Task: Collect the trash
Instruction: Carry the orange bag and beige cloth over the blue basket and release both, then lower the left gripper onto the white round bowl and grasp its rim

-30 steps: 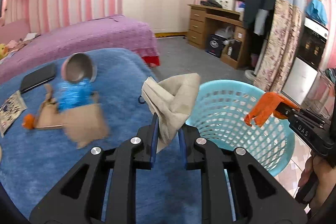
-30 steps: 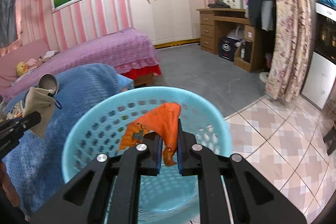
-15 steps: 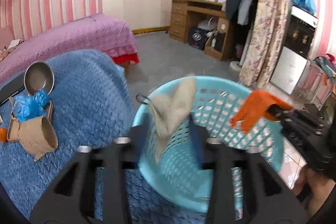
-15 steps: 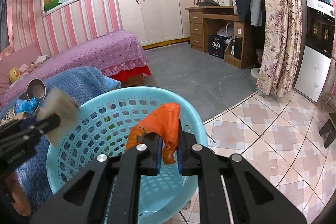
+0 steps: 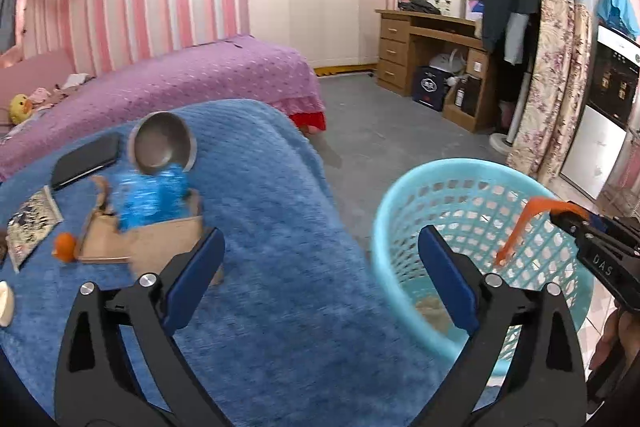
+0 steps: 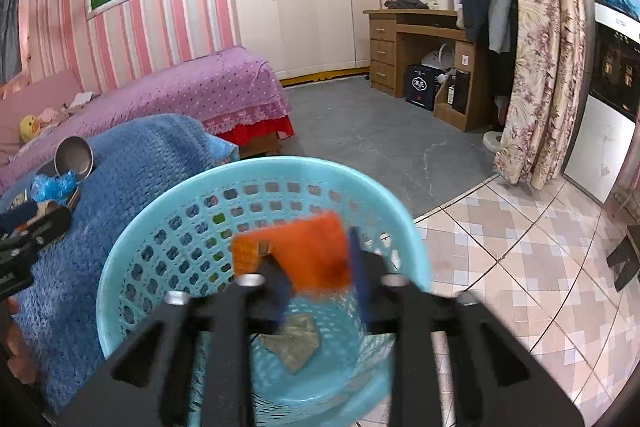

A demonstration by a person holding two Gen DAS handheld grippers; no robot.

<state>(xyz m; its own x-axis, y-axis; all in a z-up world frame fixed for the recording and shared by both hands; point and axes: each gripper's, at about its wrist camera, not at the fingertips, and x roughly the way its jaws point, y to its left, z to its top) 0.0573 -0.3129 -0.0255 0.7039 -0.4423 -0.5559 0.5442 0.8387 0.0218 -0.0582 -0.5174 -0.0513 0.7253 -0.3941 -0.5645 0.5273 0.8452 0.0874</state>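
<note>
Orange wrapper (image 6: 310, 253): we find it between the right gripper (image 6: 316, 281) fingers, above the blue basket (image 6: 132, 251), long axis roughly level.
Right jaws: parted; contact unclear to us.
Left gripper (image 5: 320, 267): spread wide, empty.
Tan wrapper (image 6: 296, 341): on basket floor.

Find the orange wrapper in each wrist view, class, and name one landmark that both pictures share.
Left wrist view: the orange wrapper shows at the right, a thin curved strip at the tip of the right gripper, above the blue basket.
Right wrist view: the wrapper sits at centre, between that gripper's fingers, over the basket.
Shared landmark: the metal bowl on the blue blanket.
</note>
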